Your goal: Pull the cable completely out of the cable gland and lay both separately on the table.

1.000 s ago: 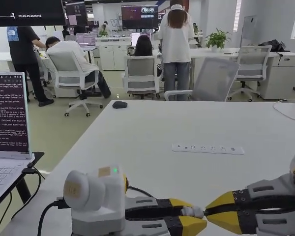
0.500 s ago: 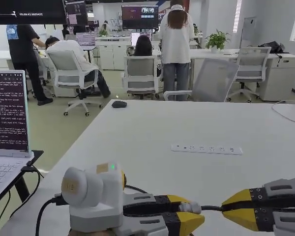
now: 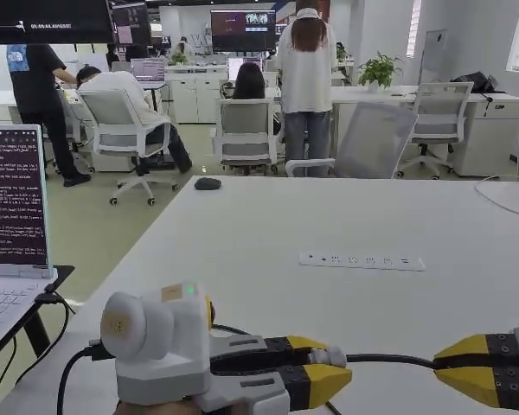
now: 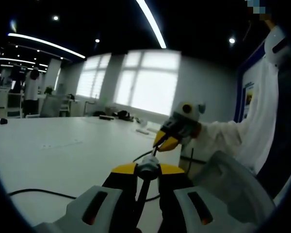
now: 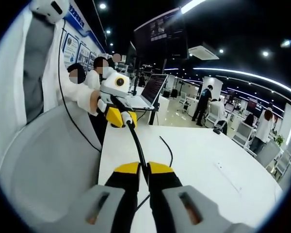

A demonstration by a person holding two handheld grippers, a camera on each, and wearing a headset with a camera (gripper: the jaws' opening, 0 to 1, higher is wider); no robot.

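Observation:
Low over the near edge of the white table (image 3: 268, 233), my left gripper (image 3: 339, 369) is shut on a small white cable gland (image 3: 326, 355). A black cable (image 3: 385, 358) runs straight from the gland to the right, where my right gripper (image 3: 438, 364) is shut on it. In the left gripper view the gland (image 4: 148, 168) sits between the yellow jaws and the cable (image 4: 152, 152) leads to the right gripper (image 4: 161, 142). The right gripper view has the cable (image 5: 136, 143) stretched from my shut jaws to the gland (image 5: 126, 118) in the left gripper (image 5: 117, 118).
A white power strip (image 3: 361, 260) lies mid-table and a black mouse (image 3: 208, 183) at the far edge. An open laptop (image 3: 13, 207) stands at the left. A thin white cable (image 3: 502, 194) curves at the far right. Office chairs and people fill the background.
My right gripper has drawn away to the right, and a longer stretch of black cable now shows between it and the gland. The left gripper stays about where it was.

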